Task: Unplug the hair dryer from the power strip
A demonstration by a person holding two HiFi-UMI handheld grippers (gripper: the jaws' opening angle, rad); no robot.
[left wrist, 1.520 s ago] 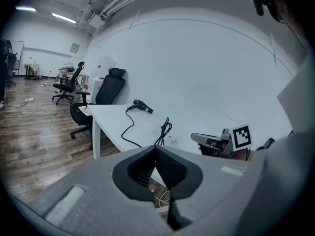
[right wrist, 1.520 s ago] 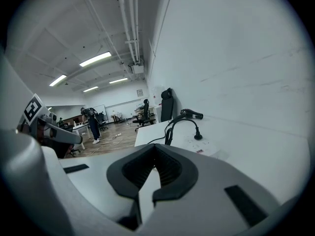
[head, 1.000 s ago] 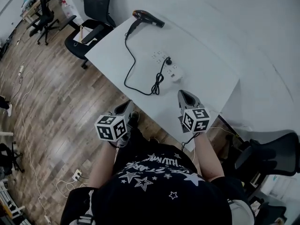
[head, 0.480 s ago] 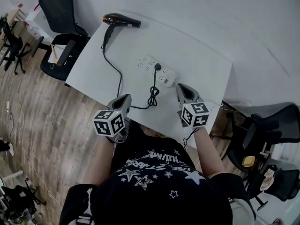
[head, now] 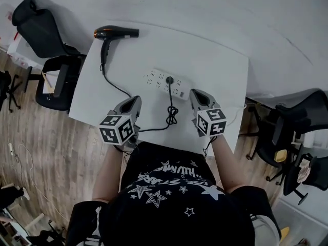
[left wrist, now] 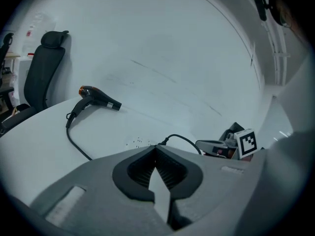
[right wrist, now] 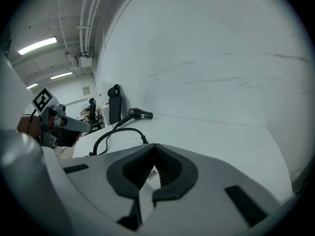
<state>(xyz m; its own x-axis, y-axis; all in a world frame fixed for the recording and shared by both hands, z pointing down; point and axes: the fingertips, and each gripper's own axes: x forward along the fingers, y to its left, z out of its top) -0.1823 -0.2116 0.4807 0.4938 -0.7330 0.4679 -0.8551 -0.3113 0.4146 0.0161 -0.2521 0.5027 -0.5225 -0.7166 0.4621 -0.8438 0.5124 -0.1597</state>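
Observation:
A black hair dryer (head: pixel 115 33) lies at the white table's (head: pixel 215 70) far left corner. Its black cord (head: pixel 117 87) runs toward the near edge, loops into a bundle (head: pixel 172 115) and rises to a plug (head: pixel 169 80) seated in the white power strip (head: pixel 163 84) at mid-table. My left gripper (head: pixel 135 102) hovers shut and empty over the near edge, left of the bundle. My right gripper (head: pixel 195 94) is shut and empty just right of the strip's end. The left gripper view shows the dryer (left wrist: pixel 98 97) and cord (left wrist: pixel 74 134) beyond its tips (left wrist: pixel 156 146); the right gripper view shows the dryer (right wrist: pixel 139 114) past its tips (right wrist: pixel 155 145).
A black office chair (head: pixel 43 35) stands off the table's left end, with more chairs (head: pixel 292 132) to the right. A pale wall runs behind the table. Wood floor (head: pixel 31 137) lies on the left. The person's dark shirt fills the bottom of the head view.
The view has swung so the table now lies square in front. Both grippers have come in over the near edge, the left one further, and now flank the cord bundle.

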